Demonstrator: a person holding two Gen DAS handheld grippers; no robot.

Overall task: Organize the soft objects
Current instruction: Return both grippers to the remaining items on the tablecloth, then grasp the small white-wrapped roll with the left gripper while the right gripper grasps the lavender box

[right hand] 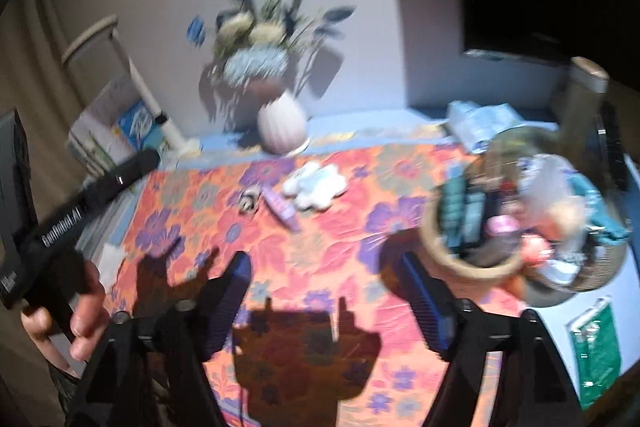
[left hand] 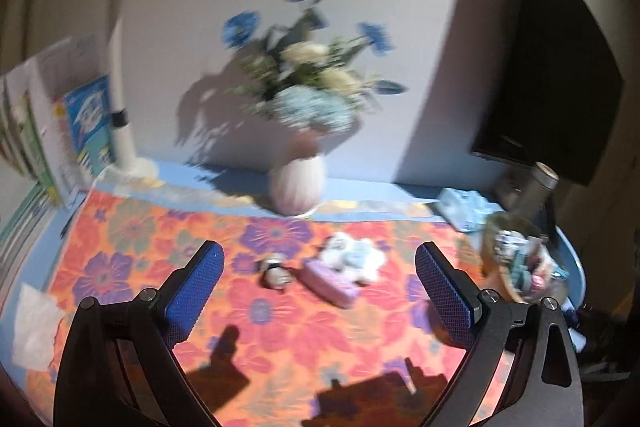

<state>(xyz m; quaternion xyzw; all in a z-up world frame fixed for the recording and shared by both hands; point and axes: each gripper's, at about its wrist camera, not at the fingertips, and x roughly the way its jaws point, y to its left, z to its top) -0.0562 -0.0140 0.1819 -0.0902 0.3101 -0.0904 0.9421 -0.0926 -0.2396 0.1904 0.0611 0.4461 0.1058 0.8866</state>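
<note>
Left gripper: jaws spread wide, blue pads facing each other, nothing between them; it hangs above the floral cloth, casting a hard shadow on it; both views are smeared with blur.

Right gripper: also spread wide and empty, above the near part of the same cloth; its shadow falls straight below it.

Soft things, middle of the cloth, ahead of both grippers: a white-and-pale-blue plush toy lies flat; touching its near edge, a lilac pouch, lying aslant; just beside that, on its left, a small black-and-white plush; whether the small one touches the pouch I cannot tell.

Right of these, at the cloth's edge, a round woven basket heaped with mixed items, teal and pink among them; too blurred to name singly. A green packet lies on the bare tabletop near it.

Behind, against the wall: a ribbed pale vase with blue and cream flowers, upright; a white lamp and standing books far left; a dark monitor and a metal flask far right.

In the right wrist view the person's left hand grips the black handle of the other tool.
</note>
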